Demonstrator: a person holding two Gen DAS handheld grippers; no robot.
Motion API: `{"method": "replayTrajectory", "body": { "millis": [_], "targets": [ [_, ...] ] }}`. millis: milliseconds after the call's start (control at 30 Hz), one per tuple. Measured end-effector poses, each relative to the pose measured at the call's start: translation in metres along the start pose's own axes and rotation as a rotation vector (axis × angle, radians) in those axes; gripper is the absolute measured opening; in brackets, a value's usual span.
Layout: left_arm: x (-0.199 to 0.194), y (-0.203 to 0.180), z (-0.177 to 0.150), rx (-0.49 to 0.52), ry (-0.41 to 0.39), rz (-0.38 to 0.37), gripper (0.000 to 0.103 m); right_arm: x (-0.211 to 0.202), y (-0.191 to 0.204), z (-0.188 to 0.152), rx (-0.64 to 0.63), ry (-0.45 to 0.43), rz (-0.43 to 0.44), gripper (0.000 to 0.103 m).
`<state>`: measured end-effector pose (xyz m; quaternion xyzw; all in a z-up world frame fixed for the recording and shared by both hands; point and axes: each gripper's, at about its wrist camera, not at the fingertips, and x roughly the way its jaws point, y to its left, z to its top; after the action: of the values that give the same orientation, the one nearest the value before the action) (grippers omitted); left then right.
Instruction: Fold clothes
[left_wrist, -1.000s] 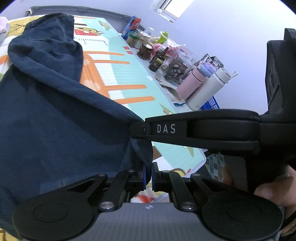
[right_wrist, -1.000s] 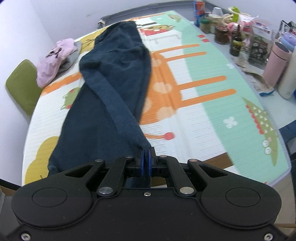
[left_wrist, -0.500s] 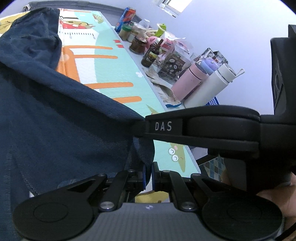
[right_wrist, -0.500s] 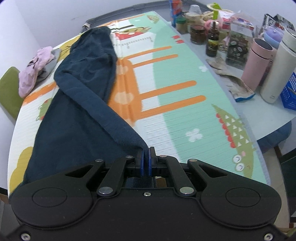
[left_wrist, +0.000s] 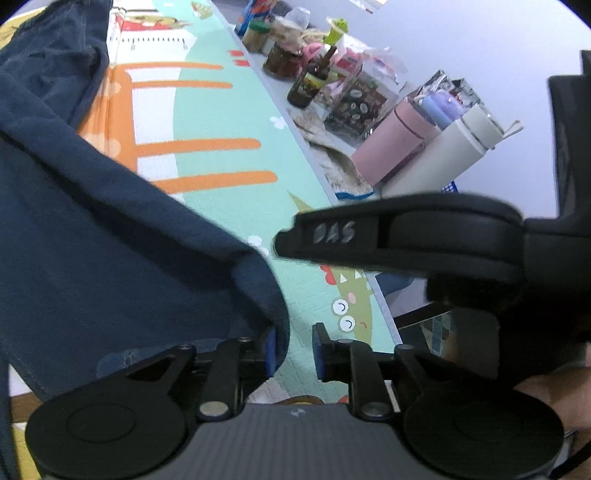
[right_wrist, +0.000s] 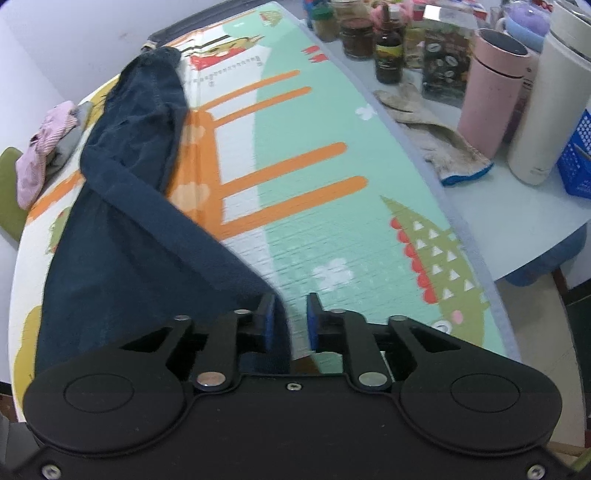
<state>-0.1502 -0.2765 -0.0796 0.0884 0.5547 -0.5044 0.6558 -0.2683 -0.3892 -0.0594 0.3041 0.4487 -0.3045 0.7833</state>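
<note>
the play mat (right_wrist: 314, 229) with orange bars and a green crocodile fills the middle of both views. a dark navy garment (right_wrist: 122, 236) lies along its left side, running from the upper left of the right wrist view down to the bottom centre; it covers the left half of the left wrist view (left_wrist: 92, 240).

the right gripper (right_wrist: 290, 319) has its jaws opening, a fold of the cloth hanging against the left blue pad, the right pad clear of it. the left gripper (left_wrist: 293, 350) is opening too, with a cloth corner by its left pad, seemingly loose, though blur hides the contact.

a pink flask (right_wrist: 491, 88) and a white flask (right_wrist: 546, 110) stand at upper right.
</note>
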Motion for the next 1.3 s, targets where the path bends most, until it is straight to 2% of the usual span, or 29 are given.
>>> {"method": "replayTrajectory", "body": {
  "millis": [100, 200, 367, 500, 700, 833, 1033, 1167, 1300],
  "targets": [
    [0.006, -0.005, 0.002, 0.0, 0.01, 0.012, 0.031, -0.001, -0.009, 0.003, -0.008, -0.017, -0.03, 0.021],
    [0.009, -0.011, 0.002, 0.011, 0.013, 0.017, 0.042, -0.002, -0.018, 0.003, -0.003, -0.017, -0.03, 0.024],
    [0.007, -0.022, 0.002, 0.031, 0.014, 0.042, 0.047, -0.004, -0.03, 0.001, 0.029, -0.019, -0.025, 0.026],
    [-0.005, -0.02, 0.005, 0.016, 0.001, 0.021, 0.053, -0.01, -0.036, 0.001, 0.057, -0.03, -0.002, 0.028],
    [-0.028, -0.015, 0.013, -0.017, -0.033, -0.007, 0.054, -0.024, -0.026, 0.002, 0.04, -0.047, 0.018, 0.029],
    [-0.049, -0.018, 0.019, -0.004, -0.069, -0.043, 0.054, -0.034, -0.013, 0.003, 0.017, -0.062, 0.02, 0.033],
    [-0.075, -0.027, 0.025, 0.07, -0.129, 0.009, 0.06, -0.052, 0.002, 0.006, 0.0, -0.092, 0.027, 0.034],
    [-0.082, -0.013, 0.023, 0.039, -0.123, 0.017, 0.061, -0.057, 0.014, 0.004, -0.029, -0.09, 0.02, 0.035],
    [-0.084, 0.006, 0.015, 0.028, -0.11, 0.062, 0.061, -0.054, 0.028, -0.003, -0.054, -0.066, 0.022, 0.035]
  ]
}}
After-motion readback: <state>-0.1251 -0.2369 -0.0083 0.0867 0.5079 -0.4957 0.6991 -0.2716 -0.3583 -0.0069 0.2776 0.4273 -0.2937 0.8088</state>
